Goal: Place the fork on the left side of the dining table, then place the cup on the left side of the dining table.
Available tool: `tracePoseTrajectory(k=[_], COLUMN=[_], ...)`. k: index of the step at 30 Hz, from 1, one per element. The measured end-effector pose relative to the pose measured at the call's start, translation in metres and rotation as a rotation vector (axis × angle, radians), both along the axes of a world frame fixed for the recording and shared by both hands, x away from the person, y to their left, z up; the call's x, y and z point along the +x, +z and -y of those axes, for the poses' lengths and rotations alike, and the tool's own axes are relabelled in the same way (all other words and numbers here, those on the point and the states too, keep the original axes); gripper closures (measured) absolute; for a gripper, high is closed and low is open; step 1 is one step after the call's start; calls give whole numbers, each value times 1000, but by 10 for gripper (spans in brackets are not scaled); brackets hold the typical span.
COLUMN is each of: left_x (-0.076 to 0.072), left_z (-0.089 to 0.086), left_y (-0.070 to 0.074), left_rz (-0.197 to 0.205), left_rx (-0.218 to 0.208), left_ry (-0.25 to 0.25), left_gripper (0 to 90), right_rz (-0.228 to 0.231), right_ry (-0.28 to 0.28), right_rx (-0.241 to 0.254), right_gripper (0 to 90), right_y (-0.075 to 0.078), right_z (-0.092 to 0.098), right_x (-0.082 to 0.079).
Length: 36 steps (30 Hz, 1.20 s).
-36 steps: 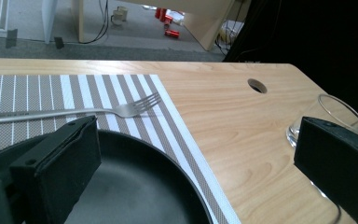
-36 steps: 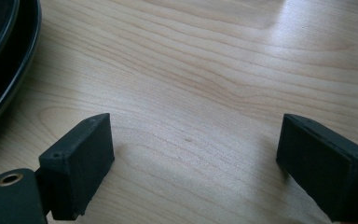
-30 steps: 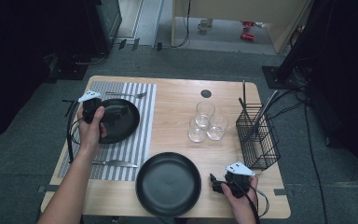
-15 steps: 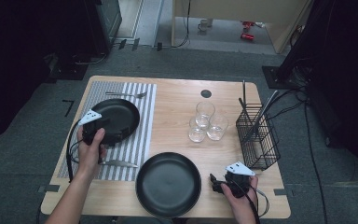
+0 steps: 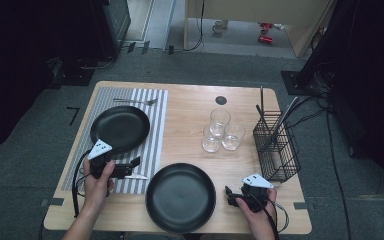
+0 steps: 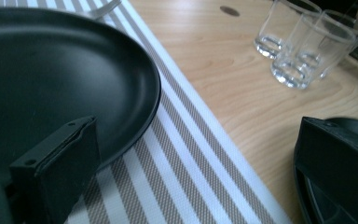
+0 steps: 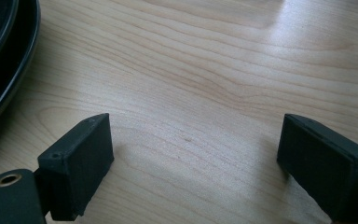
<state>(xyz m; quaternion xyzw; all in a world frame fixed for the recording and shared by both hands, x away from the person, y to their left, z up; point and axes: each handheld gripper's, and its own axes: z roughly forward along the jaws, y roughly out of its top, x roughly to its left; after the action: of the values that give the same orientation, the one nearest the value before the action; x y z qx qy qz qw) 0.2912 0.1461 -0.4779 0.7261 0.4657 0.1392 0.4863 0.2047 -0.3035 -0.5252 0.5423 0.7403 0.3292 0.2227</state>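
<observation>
Knife (image 5: pixel 139 176) lay on the striped placemat (image 5: pixel 157 131), lower left of the frame, just beside the left gripper (image 5: pixel 131 167), jaws spread and empty. Seemingly the approach step; next, straddle the blade and pinch. Right gripper (image 5: pixel 228 195) rested spread.

Left forearm: enters from the bottom edge in the high view, angled up toward the near rim of the black round plate on the striped placemat (image 5: pixel 122 127).
Left hand (image 5: pixel 96 182): wrapped around the gripper's body, just short of that plate's near rim.
Left gripper (image 5: pixel 134 164): lies level, jaws pointing to the plate's right along its near edge; jaws spread wide, nothing between the pads.
Left gripper view: one jaw sits over the plate's rim, the other well off to the side.
Right hand (image 5: pixel 254 210): well to the right of that plate, low, near the table's front edge.
Right gripper (image 5: pixel 228 196): level, pointing left; jaws wide apart over bare wood, gripping nothing.
</observation>
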Motion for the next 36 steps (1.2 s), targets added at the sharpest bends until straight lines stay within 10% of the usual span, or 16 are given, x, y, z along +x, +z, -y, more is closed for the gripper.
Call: tracePoseTrajectory(k=[22, 36], left_x=[-62, -61], left_z=[-32, -31], left_y=[-28, -30], left_rz=[-11, -29], left_rx=[145, 168], left_ry=[76, 69], left_gripper=[5, 5], right_rz=[18, 164], right_ry=[-41, 16], right_rx=[28, 61], right_gripper=[140, 187], right_y=[3, 78], right_z=[1, -40], right_x=[-2, 34])
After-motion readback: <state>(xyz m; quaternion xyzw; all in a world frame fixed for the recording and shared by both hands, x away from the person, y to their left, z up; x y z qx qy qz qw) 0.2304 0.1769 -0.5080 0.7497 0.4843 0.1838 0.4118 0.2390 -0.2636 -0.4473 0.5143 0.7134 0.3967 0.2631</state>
